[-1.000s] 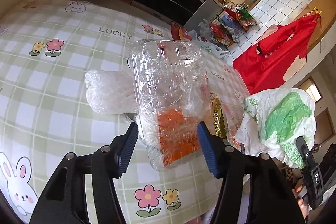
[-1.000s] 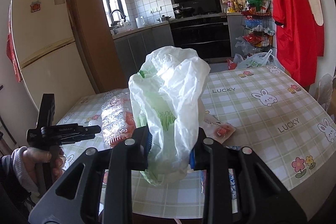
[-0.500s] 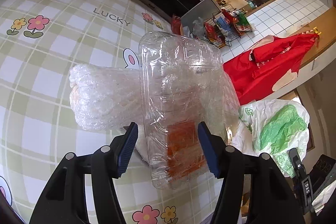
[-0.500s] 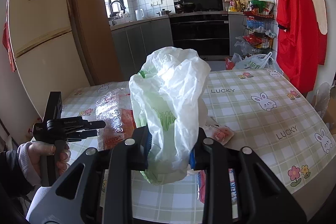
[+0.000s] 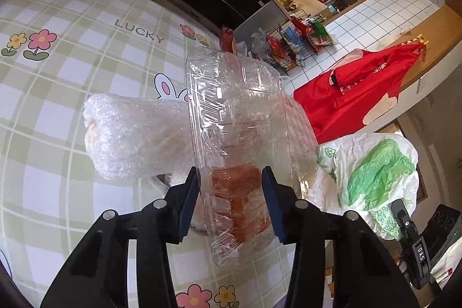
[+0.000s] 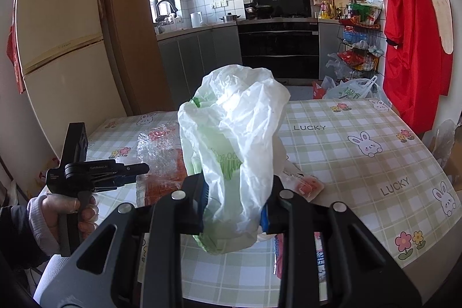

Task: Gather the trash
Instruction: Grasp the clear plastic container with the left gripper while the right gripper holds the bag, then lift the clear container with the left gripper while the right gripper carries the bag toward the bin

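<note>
My left gripper [image 5: 231, 192] is shut on a clear plastic clamshell box [image 5: 239, 117] with an orange label, held up off the checked tablecloth [image 5: 57, 71]. A roll of bubble wrap [image 5: 130, 134] sticks out to its left, touching the box. My right gripper [image 6: 235, 202] is shut on a white and green plastic bag [image 6: 234, 146], held upright above the table; the bag also shows in the left wrist view [image 5: 372, 178]. The left gripper [image 6: 138, 168] with the box [image 6: 157, 155] shows in the right wrist view at left.
A small clear packet with red pieces [image 6: 306, 185] lies on the table [image 6: 361, 146] right of the bag. A printed wrapper [image 6: 297, 256] lies under my right gripper. A red garment [image 6: 413, 28] hangs at right. Wire rack [image 6: 358, 48] and oven [image 6: 277, 45] stand beyond.
My left gripper has closed on the clear box and lifted it off the table, the bubble wrap rising with it. The right gripper keeps the bag almost still.
</note>
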`<state>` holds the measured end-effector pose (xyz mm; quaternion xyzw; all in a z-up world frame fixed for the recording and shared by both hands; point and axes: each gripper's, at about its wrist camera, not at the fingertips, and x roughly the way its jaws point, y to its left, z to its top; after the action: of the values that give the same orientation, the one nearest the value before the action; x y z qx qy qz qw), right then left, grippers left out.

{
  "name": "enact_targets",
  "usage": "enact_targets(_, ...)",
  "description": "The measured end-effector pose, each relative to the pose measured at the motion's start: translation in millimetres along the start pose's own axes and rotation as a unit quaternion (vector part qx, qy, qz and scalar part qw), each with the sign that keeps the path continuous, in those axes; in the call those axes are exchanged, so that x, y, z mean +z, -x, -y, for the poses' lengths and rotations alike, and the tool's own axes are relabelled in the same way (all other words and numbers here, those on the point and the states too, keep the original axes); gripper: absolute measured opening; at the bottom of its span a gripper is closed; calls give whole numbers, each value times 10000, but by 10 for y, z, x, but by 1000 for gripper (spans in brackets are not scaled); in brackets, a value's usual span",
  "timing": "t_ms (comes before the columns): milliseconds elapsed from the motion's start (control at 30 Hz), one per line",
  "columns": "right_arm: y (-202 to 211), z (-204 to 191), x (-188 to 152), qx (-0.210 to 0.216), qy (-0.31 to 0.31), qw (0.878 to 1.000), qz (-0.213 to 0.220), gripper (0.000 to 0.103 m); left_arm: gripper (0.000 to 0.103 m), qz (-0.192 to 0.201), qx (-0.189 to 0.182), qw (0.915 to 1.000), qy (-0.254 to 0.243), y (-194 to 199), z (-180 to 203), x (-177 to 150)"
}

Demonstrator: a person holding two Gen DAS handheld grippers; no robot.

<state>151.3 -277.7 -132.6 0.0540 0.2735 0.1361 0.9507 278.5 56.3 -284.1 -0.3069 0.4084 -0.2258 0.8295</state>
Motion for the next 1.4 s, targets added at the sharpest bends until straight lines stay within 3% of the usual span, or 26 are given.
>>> enact_targets(233,61,-8,-23,48,8,10000,81,29,33,168,94,9978,-635,192,316,-59)
enact_targets(433,156,20,-36,68,18,9998,178,29,25,291,-183,9953,-906,340,596,-97)
enact_targets(667,284,18,-51,101,22,9996,280,29,23,334,-488,9916,-1147,448,827,-135)
enact_targets(833,375,11,-46,121,15,9993,355,29,6,287,-653,9884,-1337,474,1001,-160)
enact_targets(1133,507,32,-42,129,-17,9990,427,29,6,180,-740,9883,-1320,472,1069,-214)
enact_targets(1400,654,-29,-31,323,-8,9983,477,29,6,647,-831,9847,-1388,992,1278,-220)
